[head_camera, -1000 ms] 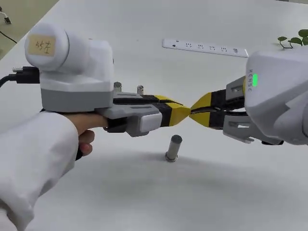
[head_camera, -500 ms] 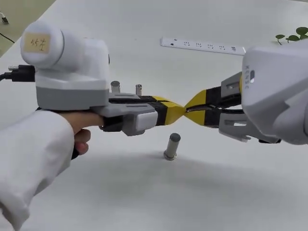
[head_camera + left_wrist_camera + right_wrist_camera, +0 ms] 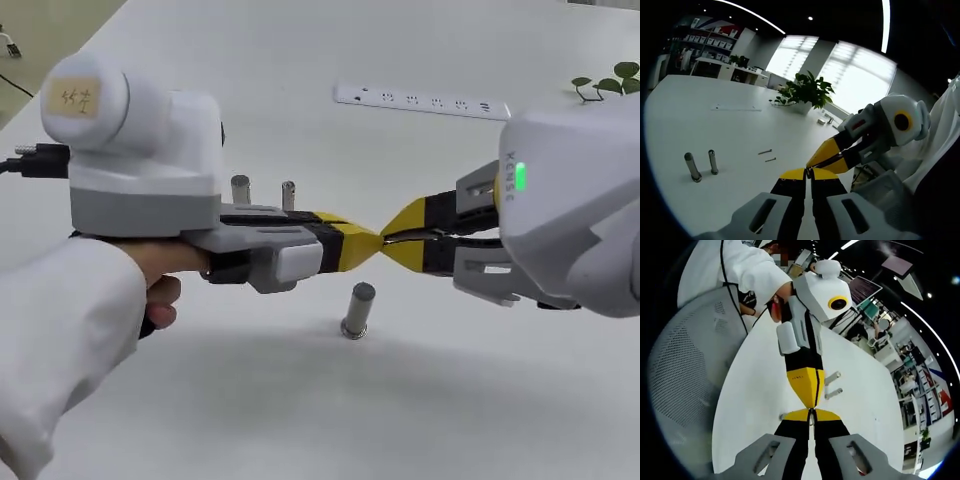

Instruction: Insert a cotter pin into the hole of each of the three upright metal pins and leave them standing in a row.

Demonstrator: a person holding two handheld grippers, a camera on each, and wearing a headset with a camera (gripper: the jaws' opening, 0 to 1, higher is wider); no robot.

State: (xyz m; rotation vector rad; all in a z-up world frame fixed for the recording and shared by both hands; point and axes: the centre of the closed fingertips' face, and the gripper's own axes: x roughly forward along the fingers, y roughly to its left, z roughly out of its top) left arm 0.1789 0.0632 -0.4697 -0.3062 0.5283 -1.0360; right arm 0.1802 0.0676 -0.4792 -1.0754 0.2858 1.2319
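The left gripper (image 3: pixel 370 243) and right gripper (image 3: pixel 392 240) are clenching tip to tip above a pin (image 3: pixel 357 310); all three are seemingly awaiting cotters (image 3: pixel 765 151).

Open office, white tables (image 3: pixel 700 115), shelving (image 3: pixel 705 37), potted plant (image 3: pixel 807 92)

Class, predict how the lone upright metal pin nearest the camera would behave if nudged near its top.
The metal pin is tall and narrow on a small flared base, so it would probably tip. Being round, it would likely roll on the smooth table once down. It looks solid metal: probably stiff and heavy for its size.
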